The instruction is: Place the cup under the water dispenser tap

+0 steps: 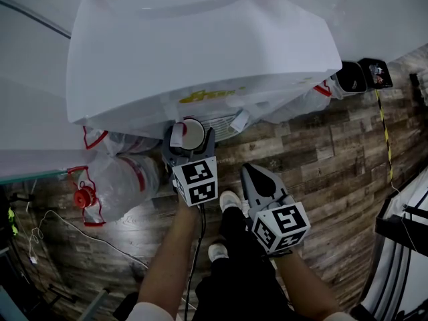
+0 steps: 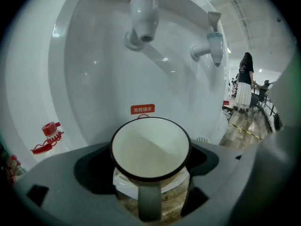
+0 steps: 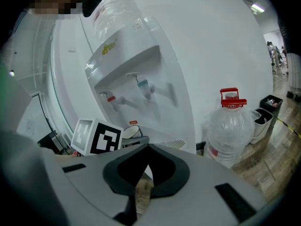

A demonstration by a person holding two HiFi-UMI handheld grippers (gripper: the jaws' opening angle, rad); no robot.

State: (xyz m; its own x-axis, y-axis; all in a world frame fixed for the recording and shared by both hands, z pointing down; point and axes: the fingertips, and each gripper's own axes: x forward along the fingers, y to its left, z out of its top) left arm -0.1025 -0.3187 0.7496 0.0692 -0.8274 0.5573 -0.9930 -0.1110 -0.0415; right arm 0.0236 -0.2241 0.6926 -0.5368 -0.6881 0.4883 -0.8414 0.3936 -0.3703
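Note:
A white cup (image 2: 150,147) with a dark rim sits between the jaws of my left gripper (image 2: 150,166), handle toward the camera. The gripper is shut on it. The cup is in front of the white water dispenser (image 2: 94,69), below its red tap (image 2: 143,13); a blue tap (image 2: 214,44) is to the right. From above, the cup (image 1: 190,134) shows at the dispenser's (image 1: 200,45) front edge, ahead of my left gripper (image 1: 190,146). My right gripper (image 1: 256,177) hangs back to the right, shut and empty. Its own view shows its jaws (image 3: 148,149) together, the cup (image 3: 131,130) beyond.
Empty clear water bottles (image 1: 124,179) with red caps lie at the dispenser's left. Another bottle (image 3: 230,131) stands to its right, with bins (image 1: 361,75) beyond. A drip grille (image 1: 226,124) sits beside the cup. The person's shoes (image 1: 229,200) are on the wood floor.

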